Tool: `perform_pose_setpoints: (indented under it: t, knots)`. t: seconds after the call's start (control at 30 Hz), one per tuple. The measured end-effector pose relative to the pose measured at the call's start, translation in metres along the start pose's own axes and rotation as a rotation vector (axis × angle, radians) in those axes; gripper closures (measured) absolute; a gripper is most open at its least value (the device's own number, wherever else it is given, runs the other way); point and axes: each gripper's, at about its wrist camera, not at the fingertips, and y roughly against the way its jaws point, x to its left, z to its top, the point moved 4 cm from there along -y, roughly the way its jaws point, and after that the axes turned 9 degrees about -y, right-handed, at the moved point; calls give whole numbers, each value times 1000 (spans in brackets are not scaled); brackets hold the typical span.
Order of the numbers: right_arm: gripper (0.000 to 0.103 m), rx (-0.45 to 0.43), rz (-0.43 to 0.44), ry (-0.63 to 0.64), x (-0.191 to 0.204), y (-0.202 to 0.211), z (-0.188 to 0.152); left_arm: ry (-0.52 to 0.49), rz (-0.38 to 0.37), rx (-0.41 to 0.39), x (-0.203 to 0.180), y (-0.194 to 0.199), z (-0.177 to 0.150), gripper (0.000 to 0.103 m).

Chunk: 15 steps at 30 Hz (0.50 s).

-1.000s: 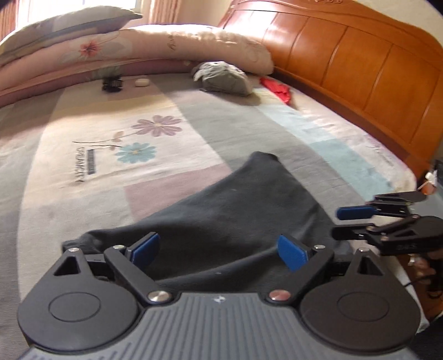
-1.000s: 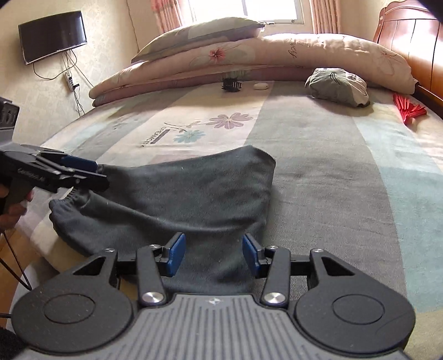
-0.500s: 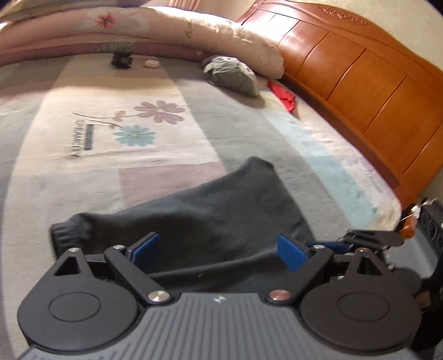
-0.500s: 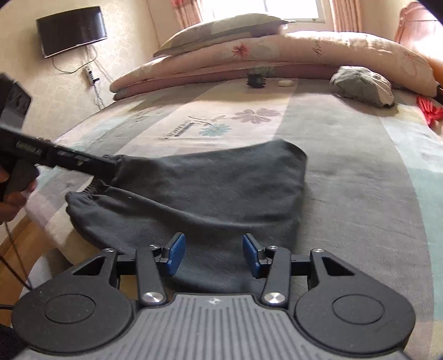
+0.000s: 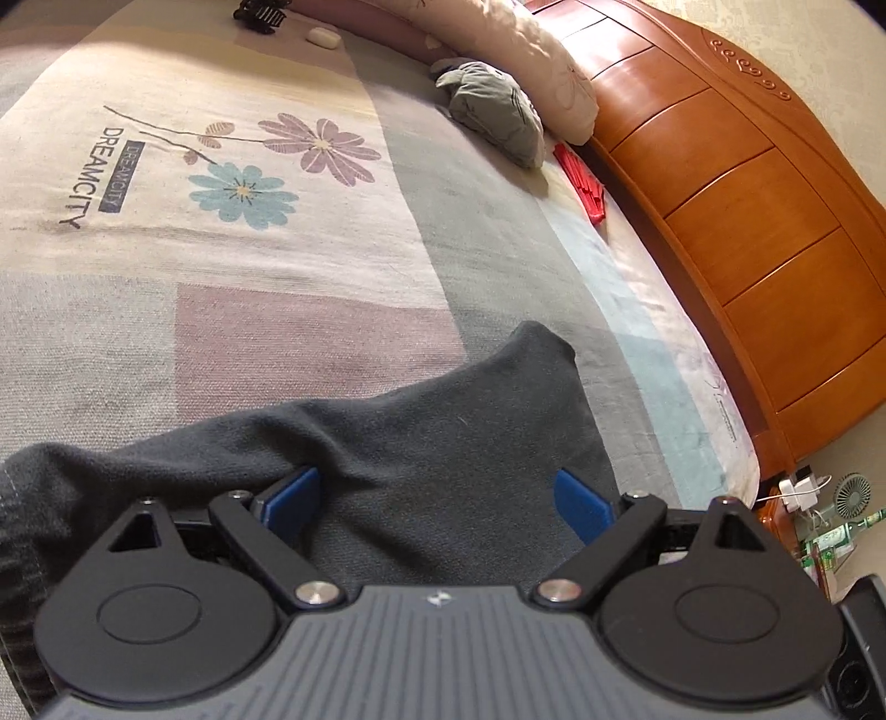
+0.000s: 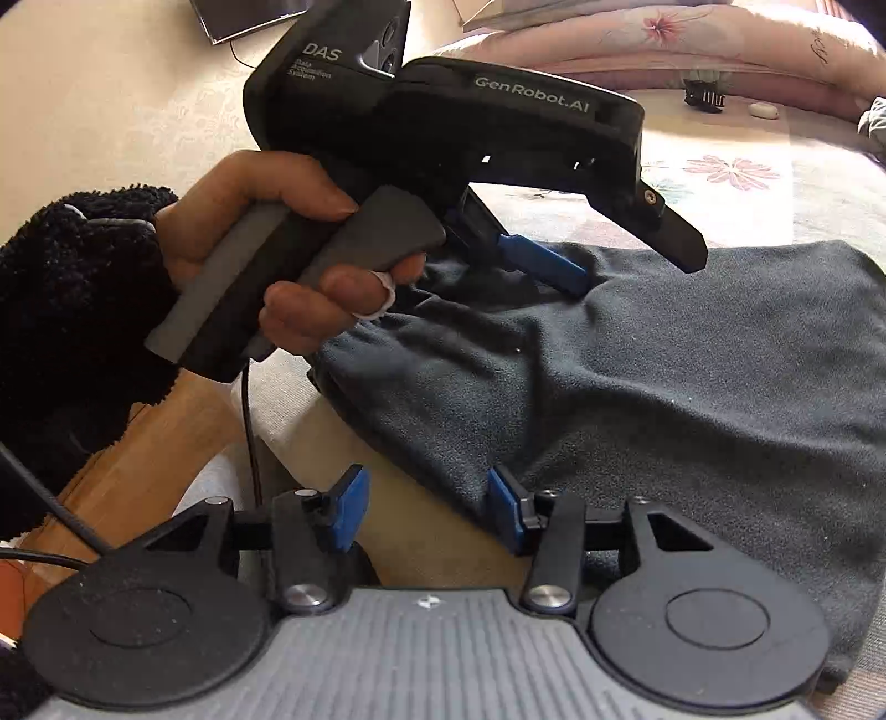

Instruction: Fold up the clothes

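A dark grey garment [image 5: 443, 432] lies spread on the patterned bedsheet [image 5: 277, 310] near the bed's front edge. My left gripper [image 5: 437, 493] hovers low over it, open wide, its blue pads straddling a ridge of fabric without pressing it. In the right wrist view the left gripper [image 6: 626, 260] is held by a person's hand [image 6: 260, 221], and one blue pad [image 6: 545, 260] touches the garment [image 6: 664, 387]. My right gripper [image 6: 426, 509] is half open at the garment's near-left hem by the bed edge. Its right pad sits next to the cloth and nothing is clamped.
A folded grey-green garment [image 5: 493, 111] and a red item [image 5: 581, 183] lie by the wooden headboard [image 5: 747, 221]. Rolled quilts [image 6: 720, 39], a black clip [image 5: 257, 11] and a small white object [image 5: 323, 37] are at the far side. Wooden floor [image 6: 155, 443] lies below the edge.
Both grippers came down and closer to the garment. The left one rolled and now sits over the cloth. The right view swung left, so the left gripper and hand fill it.
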Motion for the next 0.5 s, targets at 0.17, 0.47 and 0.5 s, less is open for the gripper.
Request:
perform_pose_setpoints:
  t: [0.17, 0.47, 0.5]
  knots:
    - [50, -126, -23, 19, 4, 5, 36, -7, -6, 10, 1, 0, 2, 11]
    - [49, -47, -13, -54, 4, 5, 9, -29, 35, 1, 1, -3, 5, 11]
    - [49, -84, -29, -51, 3, 13, 12, -38, 42, 3, 0, -3, 4, 11]
